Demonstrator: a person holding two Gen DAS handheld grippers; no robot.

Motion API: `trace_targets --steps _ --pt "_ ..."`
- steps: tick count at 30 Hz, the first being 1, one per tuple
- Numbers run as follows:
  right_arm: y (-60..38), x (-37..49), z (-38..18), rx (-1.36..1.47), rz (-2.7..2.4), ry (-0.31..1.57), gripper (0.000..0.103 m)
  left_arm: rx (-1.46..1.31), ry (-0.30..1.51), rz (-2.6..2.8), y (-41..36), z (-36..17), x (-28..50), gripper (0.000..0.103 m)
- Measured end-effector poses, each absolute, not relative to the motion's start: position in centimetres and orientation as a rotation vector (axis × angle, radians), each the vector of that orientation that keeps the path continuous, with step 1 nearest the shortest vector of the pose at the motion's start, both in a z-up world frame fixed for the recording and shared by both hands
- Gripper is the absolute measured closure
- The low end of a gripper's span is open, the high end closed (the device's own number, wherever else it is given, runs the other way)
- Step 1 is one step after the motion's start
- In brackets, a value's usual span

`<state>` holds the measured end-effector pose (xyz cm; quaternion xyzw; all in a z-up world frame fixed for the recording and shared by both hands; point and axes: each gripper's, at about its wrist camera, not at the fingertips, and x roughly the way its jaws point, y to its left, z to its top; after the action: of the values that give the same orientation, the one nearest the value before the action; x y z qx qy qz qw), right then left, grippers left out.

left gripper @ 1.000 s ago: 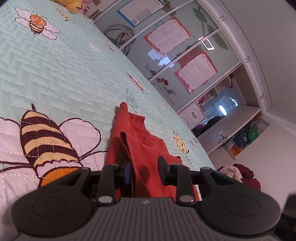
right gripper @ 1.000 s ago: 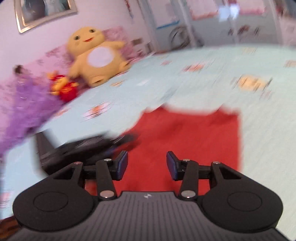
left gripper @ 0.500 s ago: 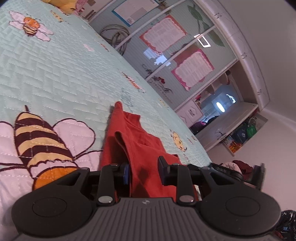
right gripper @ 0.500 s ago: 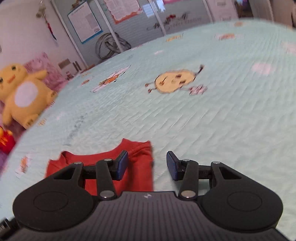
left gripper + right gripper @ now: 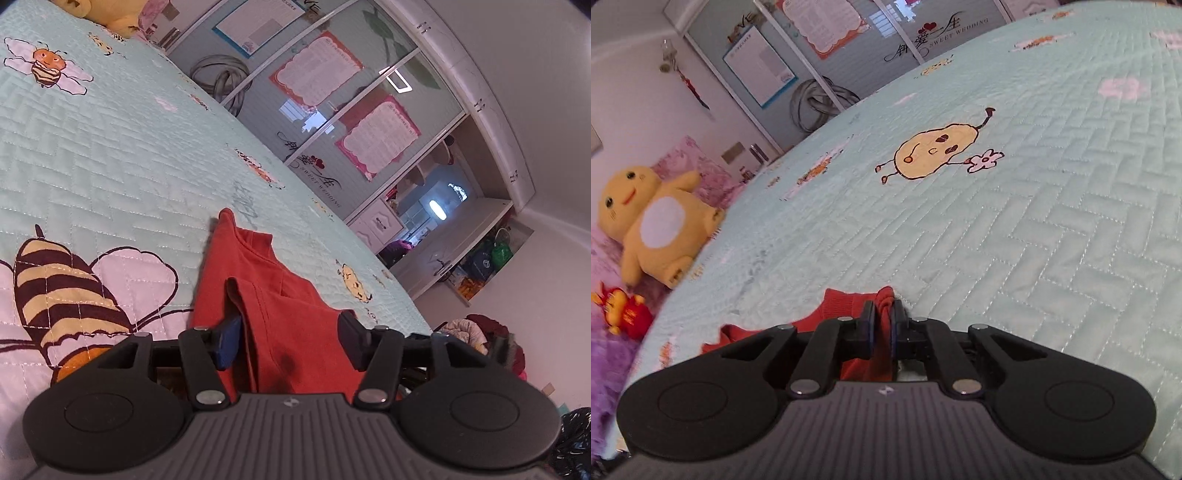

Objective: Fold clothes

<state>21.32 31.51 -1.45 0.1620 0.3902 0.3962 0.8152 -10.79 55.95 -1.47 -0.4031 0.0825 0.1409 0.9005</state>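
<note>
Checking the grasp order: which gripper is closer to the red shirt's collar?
Right. The right gripper has its jaws, just closed, pinching the red shirt beside the collar. The left gripper, jaws just opened, straddles cloth farther from the collar.

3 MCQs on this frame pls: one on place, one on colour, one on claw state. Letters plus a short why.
1. Where does the yellow plush toy sit in the right wrist view?
A. far left, at the quilt's edge
B. centre of the quilt
C. on the garment

2. What colour is the garment?
A. blue
B. red-orange
C. white

3. How is the right claw?
A. wide open, nothing between
B. out of view
C. closed on a bunch of the garment

Key:
1 A, the toy is at the left by the pink bedding.
2 B, red-orange cloth lies on the mint quilt.
3 C, its jaws have just been closing and the pads now squeeze a fold of cloth.
</note>
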Motion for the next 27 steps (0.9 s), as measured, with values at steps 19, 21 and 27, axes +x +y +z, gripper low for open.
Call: trace_targets --steps 19,21,27 --pt "28.8 21.1 0.1 0.445 0.818 0.773 0.092 -0.815 0.193 0.303 55.8 -1.6 -10.7 0.044" --pt "28.0 20.9 0.5 0.454 0.847 0.797 0.092 -0.814 0.194 0.304 55.8 -1.6 -10.7 0.044" --pt "31.3 21.6 -2.1 0.351 0.817 0.866 0.102 -0.807 0.201 0.308 55.7 -1.7 -10.5 0.044"
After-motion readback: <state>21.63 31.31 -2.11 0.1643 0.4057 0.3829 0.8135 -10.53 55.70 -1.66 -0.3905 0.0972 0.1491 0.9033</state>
